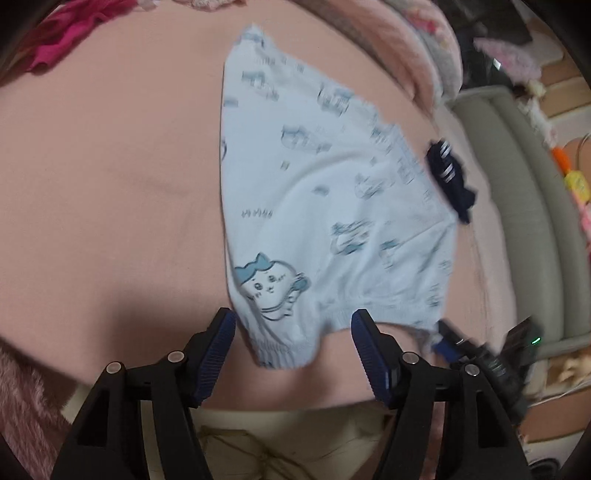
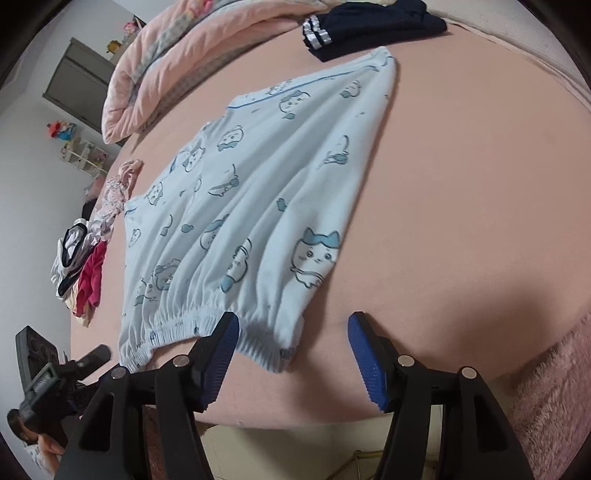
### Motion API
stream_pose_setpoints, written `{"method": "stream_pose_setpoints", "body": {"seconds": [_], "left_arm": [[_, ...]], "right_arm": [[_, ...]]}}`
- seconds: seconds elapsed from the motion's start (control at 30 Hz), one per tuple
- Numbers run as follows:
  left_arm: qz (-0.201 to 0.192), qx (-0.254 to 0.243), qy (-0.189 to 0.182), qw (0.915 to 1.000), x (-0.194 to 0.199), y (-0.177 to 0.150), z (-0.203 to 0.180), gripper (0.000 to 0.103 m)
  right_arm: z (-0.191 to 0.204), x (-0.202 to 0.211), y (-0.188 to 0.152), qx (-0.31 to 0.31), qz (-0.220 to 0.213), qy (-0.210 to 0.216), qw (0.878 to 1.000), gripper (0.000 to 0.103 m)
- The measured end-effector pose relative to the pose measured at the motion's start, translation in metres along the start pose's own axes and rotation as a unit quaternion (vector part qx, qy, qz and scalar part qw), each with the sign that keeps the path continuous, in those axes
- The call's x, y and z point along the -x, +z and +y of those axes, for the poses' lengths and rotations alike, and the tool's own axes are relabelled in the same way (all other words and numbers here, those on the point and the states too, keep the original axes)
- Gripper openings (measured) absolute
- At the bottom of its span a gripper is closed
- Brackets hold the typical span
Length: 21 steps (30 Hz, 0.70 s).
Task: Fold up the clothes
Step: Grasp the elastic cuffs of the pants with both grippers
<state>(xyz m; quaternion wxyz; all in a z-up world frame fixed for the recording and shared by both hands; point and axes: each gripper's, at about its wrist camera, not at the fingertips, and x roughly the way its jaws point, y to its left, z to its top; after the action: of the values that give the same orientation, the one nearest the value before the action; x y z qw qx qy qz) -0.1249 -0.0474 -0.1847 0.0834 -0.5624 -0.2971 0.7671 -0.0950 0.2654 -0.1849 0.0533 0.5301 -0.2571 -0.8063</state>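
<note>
A light blue pyjama garment [image 1: 332,192] with a cartoon print and an elastic waistband lies spread on the pink bed sheet [image 1: 110,184]. In the left wrist view my left gripper [image 1: 293,328] is open, and the waistband edge sags between its blue pads without being pinched. The right wrist view shows the same garment [image 2: 258,192] stretching away. My right gripper [image 2: 293,328] is open too, with a waistband corner [image 2: 266,350] lying between its fingers. The left gripper's black body [image 2: 48,376] appears at the lower left there, held by a hand.
A folded navy garment [image 2: 369,26] lies beyond the pyjama's far end, beside a rolled pink quilt [image 2: 177,55]. A heap of mixed clothes [image 2: 85,266] sits at the sheet's left side. A fuzzy pink blanket [image 2: 554,398] covers the near right corner. The bed's near edge runs just below both grippers.
</note>
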Motion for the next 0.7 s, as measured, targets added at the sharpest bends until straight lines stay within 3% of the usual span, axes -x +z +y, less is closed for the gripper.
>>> {"method": "stream_pose_setpoints", "body": {"seconds": [0.03, 0.07, 0.1, 0.13, 0.2, 0.33, 0.47, 0.53, 0.6, 0.67, 0.7], "left_arm": [[-0.006, -0.001, -0.001, 1.0, -0.001, 0.0, 0.0, 0.051], [-0.012, -0.002, -0.001, 0.9999, -0.001, 0.0, 0.001, 0.022], [-0.011, -0.004, 0.003, 0.9999, -0.002, 0.001, 0.0, 0.014], [-0.009, -0.005, 0.007, 0.9999, -0.003, 0.003, 0.0, 0.014], [-0.013, -0.002, -0.006, 0.9999, 0.005, 0.006, 0.0, 0.012], [-0.025, -0.017, -0.019, 0.9993, 0.026, 0.008, -0.008, 0.01], [-0.014, -0.015, -0.016, 0.9997, 0.017, 0.009, -0.008, 0.01], [0.0, -0.004, -0.011, 0.9999, 0.008, 0.008, -0.004, 0.01], [-0.001, 0.001, -0.015, 0.9999, 0.008, 0.008, -0.001, 0.011], [-0.001, 0.006, -0.018, 0.9998, 0.009, 0.008, 0.001, 0.011], [-0.001, 0.008, -0.02, 0.9998, 0.009, 0.008, 0.002, 0.011]], "right_arm": [[0.001, -0.004, 0.002, 0.004, 0.001, -0.002, 1.0, 0.061], [0.003, -0.007, 0.004, 0.012, 0.002, -0.005, 1.0, 0.048], [0.006, -0.007, 0.005, 0.025, 0.005, -0.009, 1.0, 0.031], [0.01, -0.008, 0.006, 0.038, 0.007, -0.013, 0.999, 0.011], [0.013, -0.004, 0.007, 0.037, 0.01, -0.006, 0.999, 0.006], [0.02, 0.03, 0.006, 0.052, -0.027, -0.003, 0.998, 0.004], [0.007, 0.038, 0.001, 0.041, -0.022, -0.02, 0.999, 0.004], [-0.008, 0.032, -0.002, 0.009, -0.014, -0.006, 1.0, 0.005], [-0.018, 0.027, -0.001, -0.021, -0.002, 0.024, 0.999, 0.017], [-0.019, 0.026, 0.001, -0.026, -0.006, 0.041, 0.999, 0.055], [-0.017, 0.026, 0.002, -0.024, -0.01, 0.047, 0.999, 0.058]]}}
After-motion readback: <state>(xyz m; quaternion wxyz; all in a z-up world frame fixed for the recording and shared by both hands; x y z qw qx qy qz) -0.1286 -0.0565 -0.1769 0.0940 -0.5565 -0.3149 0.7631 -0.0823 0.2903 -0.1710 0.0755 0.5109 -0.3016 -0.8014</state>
